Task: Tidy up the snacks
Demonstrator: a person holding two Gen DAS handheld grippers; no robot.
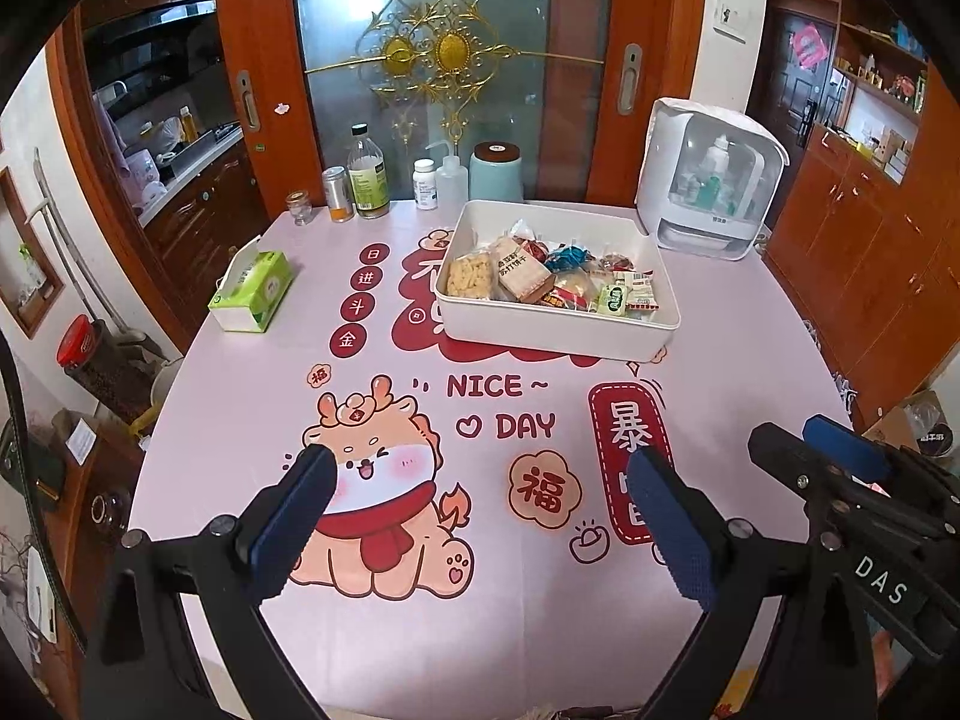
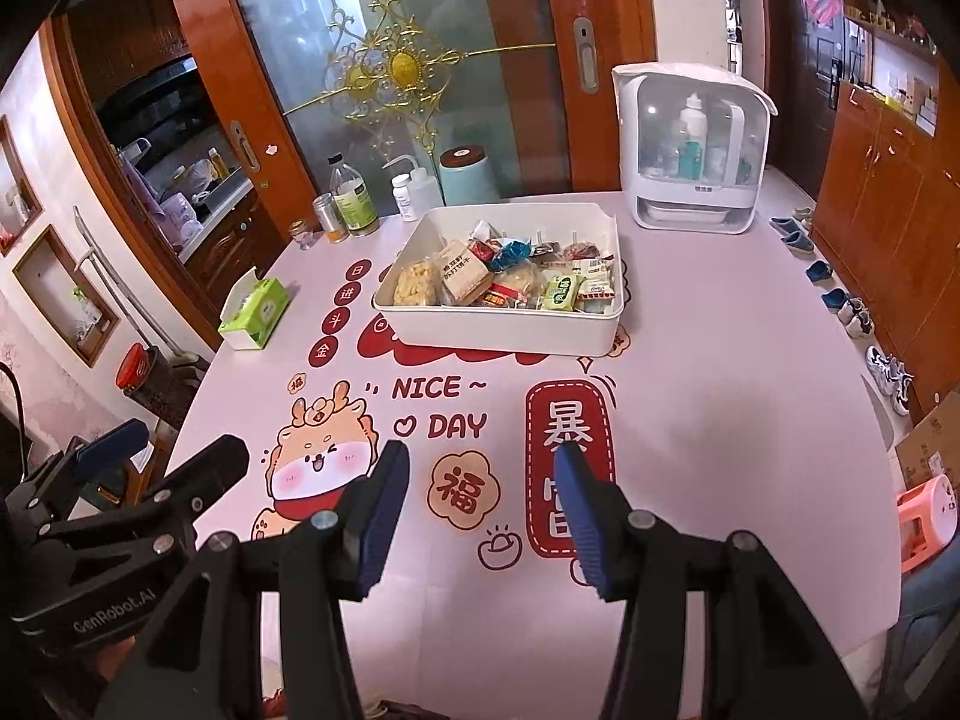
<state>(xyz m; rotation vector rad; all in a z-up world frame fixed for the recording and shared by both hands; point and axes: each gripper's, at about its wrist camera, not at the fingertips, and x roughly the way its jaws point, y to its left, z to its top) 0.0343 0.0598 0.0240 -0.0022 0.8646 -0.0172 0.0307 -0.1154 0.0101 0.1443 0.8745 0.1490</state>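
Left gripper: jaws wide apart, nothing between them, hanging over the printed tablecloth well short of the tray.
Right gripper: jaws parted about halfway, nothing held, just beside the left one.
Snacks: heaped in the white tray at the far middle of the table; none lie loose on the cloth that I can see.
Stage: judged as either the very start or the finish, since both tools are empty.
Risk, tray: a push on its near wall could slide it toward the bottles and the white cabinet behind.
Risk, packets: the slick wrappers overlap, so a pinch may lift two at once or slip off.
Risk, crackers: a hard squeeze could crush them.
Risk, grippers: they sit close together and could knock each other when reaching.
Tissue box: off to the left, clear of the reach.
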